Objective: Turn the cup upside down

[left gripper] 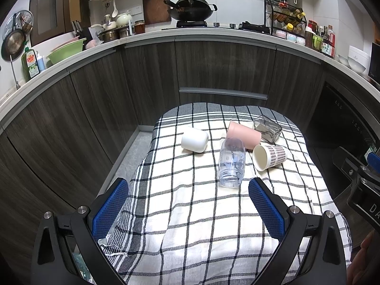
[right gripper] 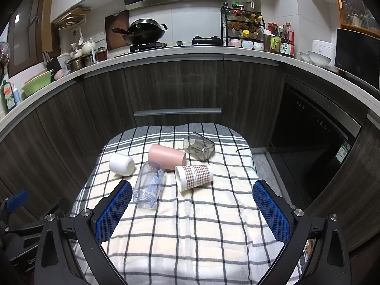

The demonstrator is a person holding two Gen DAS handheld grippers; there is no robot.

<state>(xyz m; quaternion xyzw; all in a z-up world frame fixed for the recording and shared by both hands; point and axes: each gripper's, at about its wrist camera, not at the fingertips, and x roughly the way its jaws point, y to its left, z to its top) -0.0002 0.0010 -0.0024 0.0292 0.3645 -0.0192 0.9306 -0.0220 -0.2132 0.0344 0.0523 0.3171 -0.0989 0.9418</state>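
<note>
Several cups lie on their sides on a checked cloth [left gripper: 190,213] [right gripper: 190,225]: a white cup [left gripper: 194,140] [right gripper: 121,164], a clear plastic cup [left gripper: 232,162] [right gripper: 149,184], a pink cup [left gripper: 243,134] [right gripper: 166,156], a plaid paper cup [left gripper: 269,157] [right gripper: 193,174] and a dark glass cup [left gripper: 267,128] [right gripper: 199,149]. My left gripper [left gripper: 188,187] is open and empty, short of the clear cup. My right gripper [right gripper: 192,191] is open and empty, with the clear cup by its left finger.
The cloth-covered table stands before dark wood cabinets [left gripper: 213,71]. A counter [right gripper: 190,49] behind carries a wok, spice rack and bowls. A black oven front [right gripper: 308,147] is at the right. The right gripper's body [left gripper: 363,180] shows at the left view's right edge.
</note>
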